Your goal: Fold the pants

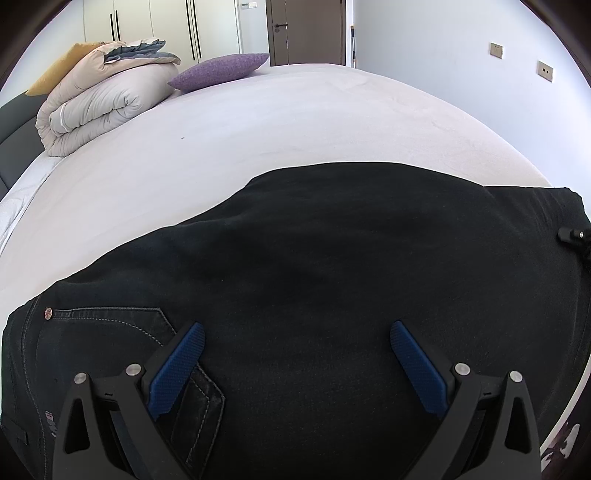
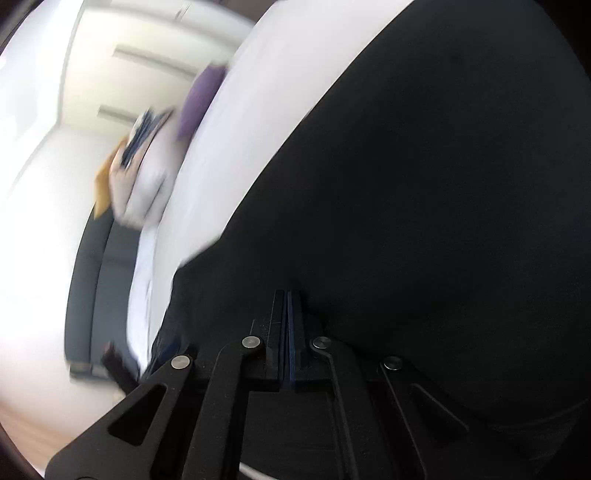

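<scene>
Black jeans lie spread on the white bed, with a stitched back pocket at the near left. My left gripper is open just above the jeans near the waistband, and its blue pads hold nothing. In the blurred, tilted right wrist view my right gripper has its jaws pressed together against the edge of the black jeans. I cannot tell whether cloth is pinched between them. A black part of the right gripper shows at the right edge of the left wrist view.
A folded beige duvet, a purple pillow and a yellow pillow lie at the far left of the bed. A dark headboard is on the left. Wardrobes and a brown door stand behind.
</scene>
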`<act>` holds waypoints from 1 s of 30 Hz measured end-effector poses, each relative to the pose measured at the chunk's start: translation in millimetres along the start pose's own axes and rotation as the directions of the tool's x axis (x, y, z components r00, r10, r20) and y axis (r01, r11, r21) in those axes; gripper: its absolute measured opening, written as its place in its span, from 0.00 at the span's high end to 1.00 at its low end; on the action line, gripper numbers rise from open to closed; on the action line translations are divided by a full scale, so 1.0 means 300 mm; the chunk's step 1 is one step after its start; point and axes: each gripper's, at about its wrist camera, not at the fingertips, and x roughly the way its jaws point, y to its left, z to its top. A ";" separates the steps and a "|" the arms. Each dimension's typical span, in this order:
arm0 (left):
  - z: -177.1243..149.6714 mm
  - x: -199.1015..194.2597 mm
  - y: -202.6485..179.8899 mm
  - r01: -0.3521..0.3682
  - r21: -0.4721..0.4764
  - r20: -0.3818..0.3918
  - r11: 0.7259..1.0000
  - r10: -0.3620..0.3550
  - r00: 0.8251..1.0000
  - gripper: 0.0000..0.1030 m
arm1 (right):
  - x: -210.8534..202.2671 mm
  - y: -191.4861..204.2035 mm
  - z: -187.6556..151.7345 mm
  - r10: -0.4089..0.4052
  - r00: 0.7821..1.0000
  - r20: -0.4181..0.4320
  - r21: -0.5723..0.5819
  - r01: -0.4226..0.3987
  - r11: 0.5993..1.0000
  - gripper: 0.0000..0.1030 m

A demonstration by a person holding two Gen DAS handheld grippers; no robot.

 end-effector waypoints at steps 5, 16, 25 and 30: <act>-0.003 -0.006 -0.001 0.001 0.001 0.002 1.000 -0.001 1.000 0.00 | -0.213 -0.064 0.071 -0.177 0.965 0.193 0.058 0.169 0.984 1.00; 0.000 -0.117 -0.047 0.218 -0.156 0.056 0.963 -0.212 0.976 0.35 | 0.103 0.249 -0.261 0.176 0.966 -0.189 -0.105 -0.198 0.975 0.96; -0.106 -0.059 0.177 0.293 -0.392 0.090 0.872 -0.281 0.955 0.95 | -0.088 -0.044 -0.130 0.103 0.989 0.105 0.069 -0.111 0.991 1.00; -0.173 -0.107 0.268 0.284 -0.436 0.128 0.854 -0.253 0.959 0.95 | -0.377 -0.230 -0.034 -0.106 0.939 0.326 0.160 0.056 0.986 0.96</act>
